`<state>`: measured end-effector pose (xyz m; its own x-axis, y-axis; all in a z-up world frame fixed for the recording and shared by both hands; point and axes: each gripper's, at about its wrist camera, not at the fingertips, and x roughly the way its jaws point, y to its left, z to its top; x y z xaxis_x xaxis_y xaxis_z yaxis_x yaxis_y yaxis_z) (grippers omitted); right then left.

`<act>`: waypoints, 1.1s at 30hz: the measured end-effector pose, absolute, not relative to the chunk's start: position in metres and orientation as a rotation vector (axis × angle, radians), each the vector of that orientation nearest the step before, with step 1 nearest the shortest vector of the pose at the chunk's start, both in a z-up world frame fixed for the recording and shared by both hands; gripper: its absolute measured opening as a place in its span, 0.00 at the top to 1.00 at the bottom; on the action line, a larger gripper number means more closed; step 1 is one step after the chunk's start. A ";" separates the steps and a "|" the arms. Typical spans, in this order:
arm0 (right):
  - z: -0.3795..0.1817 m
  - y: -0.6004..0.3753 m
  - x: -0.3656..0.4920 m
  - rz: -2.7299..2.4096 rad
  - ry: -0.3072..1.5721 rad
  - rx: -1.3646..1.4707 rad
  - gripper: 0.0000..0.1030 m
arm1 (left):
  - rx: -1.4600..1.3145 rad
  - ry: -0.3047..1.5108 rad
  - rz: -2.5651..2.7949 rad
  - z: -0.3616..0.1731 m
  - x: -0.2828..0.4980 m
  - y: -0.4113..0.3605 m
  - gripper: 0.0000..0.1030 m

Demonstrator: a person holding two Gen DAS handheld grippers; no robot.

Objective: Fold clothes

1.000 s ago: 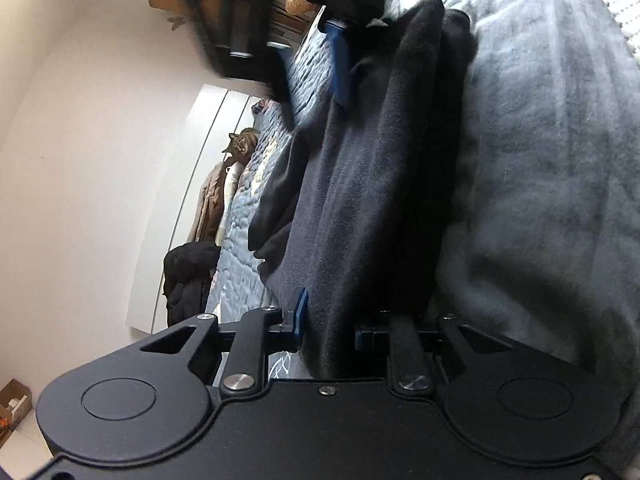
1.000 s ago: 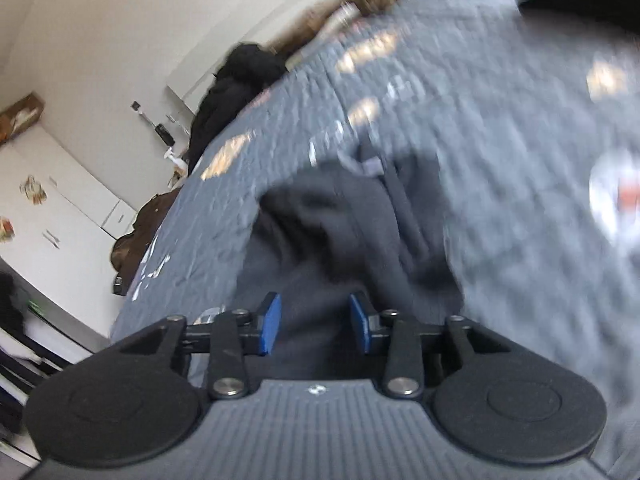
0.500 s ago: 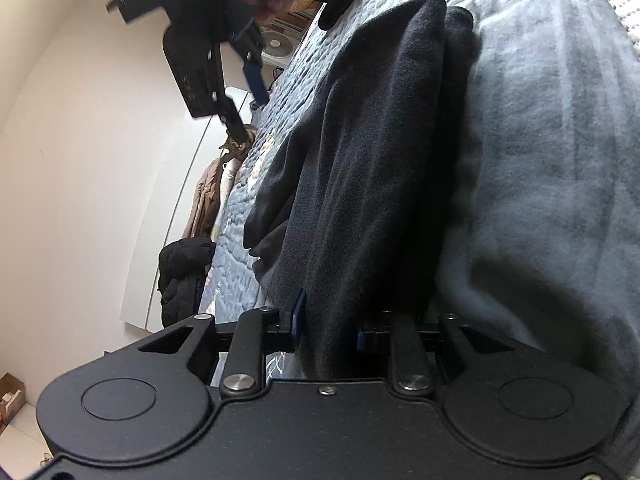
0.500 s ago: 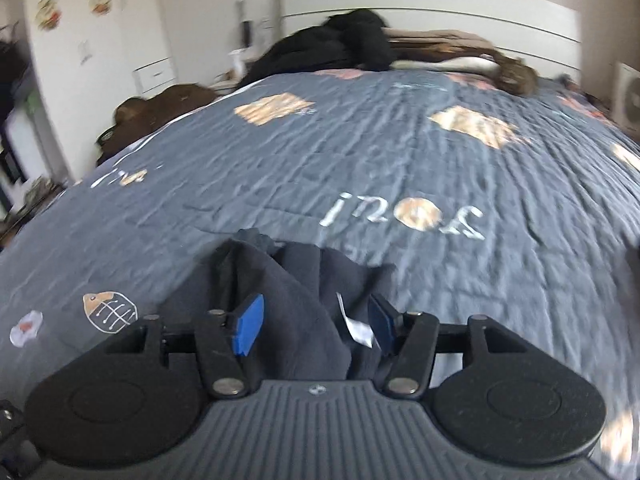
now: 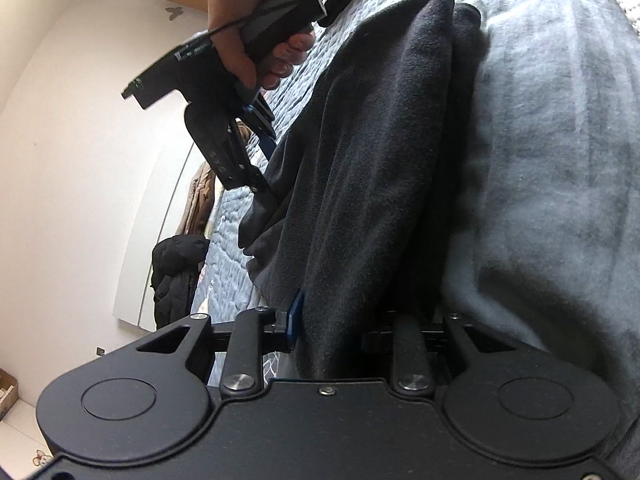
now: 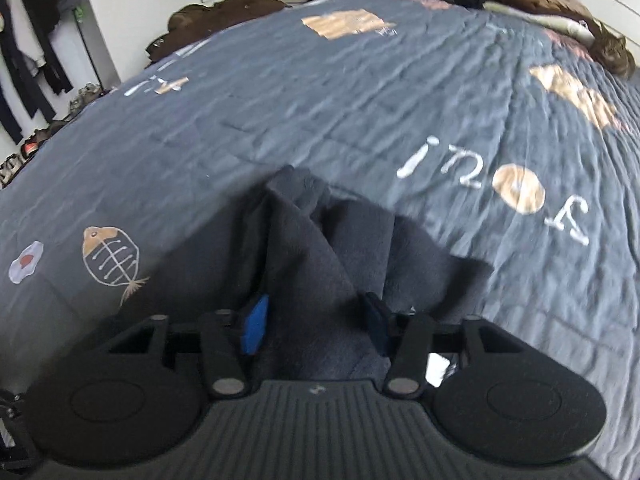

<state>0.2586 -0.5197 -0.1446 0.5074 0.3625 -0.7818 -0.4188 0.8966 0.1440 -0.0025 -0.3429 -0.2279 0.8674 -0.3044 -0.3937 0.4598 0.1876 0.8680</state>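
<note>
My left gripper (image 5: pixel 332 328) has its two fingers pinched on a fold of the dark grey fuzzy fleece garment (image 5: pixel 360 168), low in the middle of the left wrist view. My right gripper (image 6: pixel 316 328) has the same cloth (image 6: pixel 320 264) between its fingers too, low in the middle of its own view. Those fingers look wider apart, so I cannot tell if they squeeze it.

The garment lies bunched on the blue-grey quilted bedspread with fish pictures (image 6: pixel 360 100). I think it is soft, light and floppy. It will sag and slide, so I would hold it at an edge or corner, not the lumpy middle.

I cannot see its whole shape, its sleeves or how many folds it has. The right gripper body hides its near part. Upper left in the left wrist view, the person's hand (image 5: pixel 248 28) holds the right gripper.
</note>
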 end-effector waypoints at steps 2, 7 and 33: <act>-0.147 -0.521 0.260 0.458 0.937 -0.036 0.84 | 1.270 0.147 -0.541 -0.227 -0.002 -0.342 0.73; -0.134 -0.540 0.259 0.389 0.879 0.058 0.90 | 1.266 0.150 -0.538 -0.227 -0.002 -0.343 0.73; -0.146 -0.601 0.216 0.304 0.979 0.387 0.91 | 1.269 0.150 -0.532 -0.227 0.002 -0.348 0.72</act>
<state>0.2156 -0.6012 -0.1464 0.5255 0.4180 -0.7411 -0.0753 0.8904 0.4489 0.0018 -0.3480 -0.2274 0.8701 -0.2967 -0.3937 0.4587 0.1949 0.8670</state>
